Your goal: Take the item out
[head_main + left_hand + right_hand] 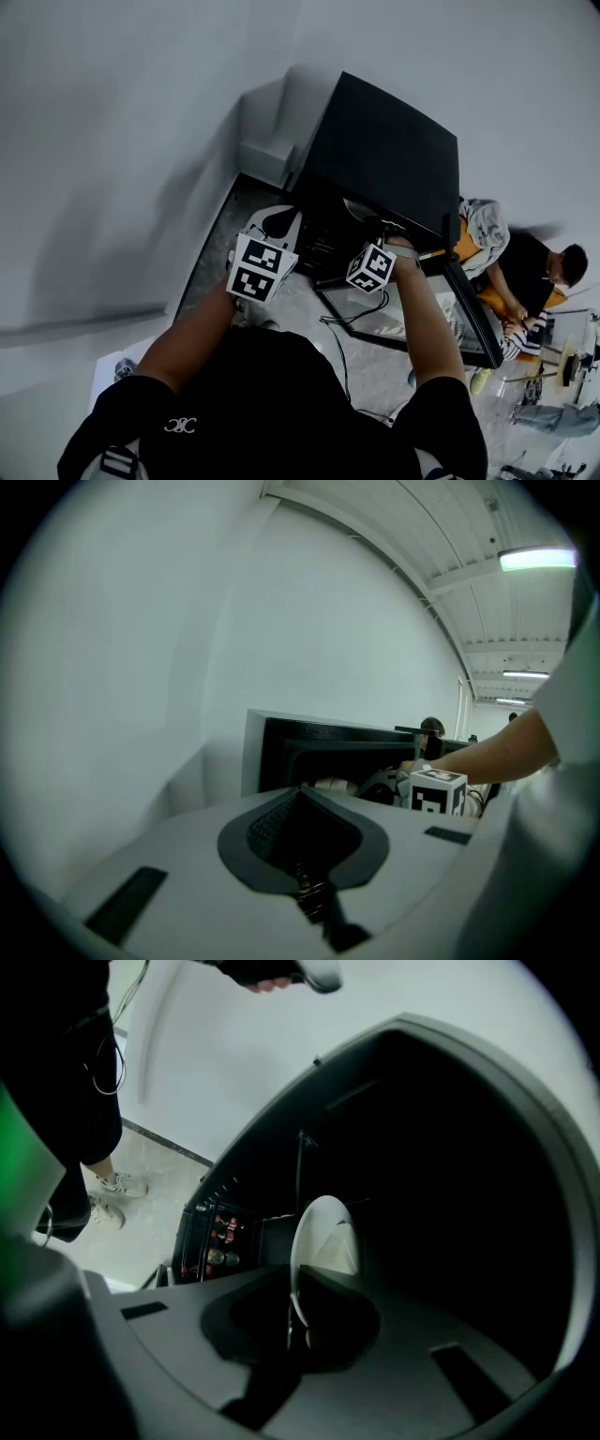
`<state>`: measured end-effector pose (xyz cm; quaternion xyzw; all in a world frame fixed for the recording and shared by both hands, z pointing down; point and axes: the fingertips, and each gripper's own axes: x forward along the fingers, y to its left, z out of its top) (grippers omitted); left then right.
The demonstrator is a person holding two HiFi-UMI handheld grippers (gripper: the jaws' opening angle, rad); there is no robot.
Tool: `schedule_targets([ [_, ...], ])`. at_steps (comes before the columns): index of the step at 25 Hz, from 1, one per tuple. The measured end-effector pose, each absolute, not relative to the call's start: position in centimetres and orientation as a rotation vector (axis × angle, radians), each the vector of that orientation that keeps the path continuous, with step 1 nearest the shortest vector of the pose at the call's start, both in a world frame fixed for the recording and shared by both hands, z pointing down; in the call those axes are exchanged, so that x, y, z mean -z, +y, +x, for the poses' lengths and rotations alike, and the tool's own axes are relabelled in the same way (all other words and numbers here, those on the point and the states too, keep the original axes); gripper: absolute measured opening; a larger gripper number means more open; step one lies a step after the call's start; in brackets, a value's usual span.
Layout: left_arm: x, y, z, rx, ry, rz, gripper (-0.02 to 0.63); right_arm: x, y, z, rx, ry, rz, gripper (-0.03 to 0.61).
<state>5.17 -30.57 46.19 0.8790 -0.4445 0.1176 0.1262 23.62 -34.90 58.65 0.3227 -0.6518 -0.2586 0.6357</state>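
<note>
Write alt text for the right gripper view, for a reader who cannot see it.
The right hand-held gripper is closed on the rim of a white plate, seen nearly edge-on, inside a dark appliance cavity. To the left are the control panel, a pale floor and a person's shoes.

I stand in a bare lab-type hall: plain white walls [112,141], ceiling strip lights [536,560], speckled floor [159,1176]. A black appliance [384,150] stands here; another person [534,267] sits nearby.
</note>
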Motion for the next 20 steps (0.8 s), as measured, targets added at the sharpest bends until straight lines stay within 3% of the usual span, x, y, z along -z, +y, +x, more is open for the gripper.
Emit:
schedule_targets([
  [6,-46.3,-30.3,6.7,-0.349,-1.247,2.589,0.008,-57.9,-32.9,23.6,0.577,-1.507,0.811,0.037],
  [9,-46.2,-29.9,7.3,-0.365,-1.223,2.6,0.008,-56.5,-31.8,24.0,0.481,-1.58,0.954,0.112],
  [11,-46.2,-29.8,7.5,-0.369,-1.213,2.608,0.008,-55.1,-30.6,24.2,0.313,-1.697,1.151,0.116],
  [13,-46.3,-29.9,7.5,-0.367,-1.213,2.61,0.008,-53.8,-29.9,24.2,-0.013,-1.88,1.425,0.116],
  [20,-46.8,-30.1,7.6,-0.369,-1.199,2.599,0.008,-54.6,-31.0,26.0,-1.734,-2.201,2.088,0.115],
])
